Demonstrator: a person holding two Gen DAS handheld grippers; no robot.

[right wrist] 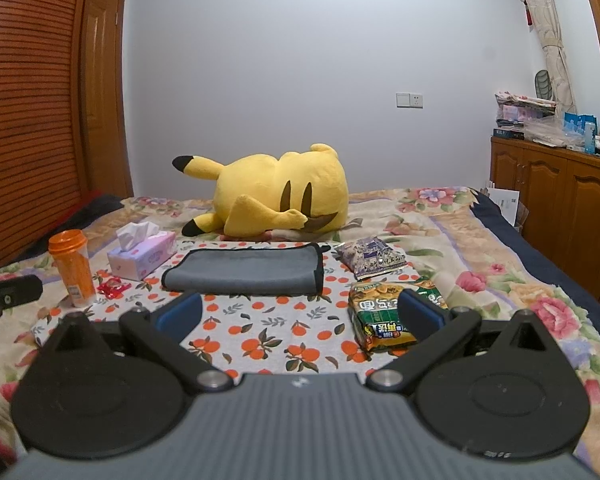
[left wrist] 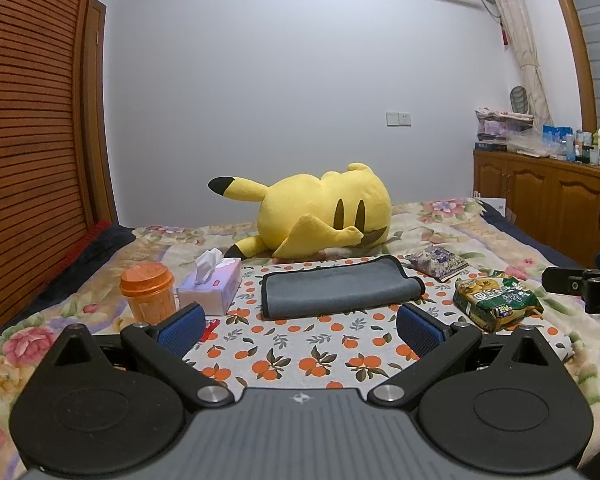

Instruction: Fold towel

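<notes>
Ahead of the left gripper [left wrist: 298, 326], beyond its blue fingers [left wrist: 182, 330], one grey towel [left wrist: 340, 286] lies on the orange-print cloth [left wrist: 300, 354] spread over the bed [left wrist: 452, 216]. It looks already doubled over, black-edged, with its rolled fold toward the fingers, so a further fold may be the next step. The fingers stand wide apart and hold nothing, held low and back as if lining up on the near edge. Left of them are one orange cup [left wrist: 148, 292] and one tissue box [left wrist: 210, 284]; right of them, one green noodle packet [left wrist: 496, 298] and, farther off, one purple snack packet [left wrist: 436, 262]. One yellow Pikachu plush [left wrist: 324, 212] lies behind the towel.

From the right wrist, the right gripper [right wrist: 300, 312] is likewise spread and empty, the towel [right wrist: 244, 268] ahead and slightly left of its fingers [right wrist: 422, 314]. The noodle packet [right wrist: 374, 312] sits right against the right finger, probably only clutter. One red sweet wrapper [right wrist: 113, 286] lies beside the cup [right wrist: 71, 266].
</notes>
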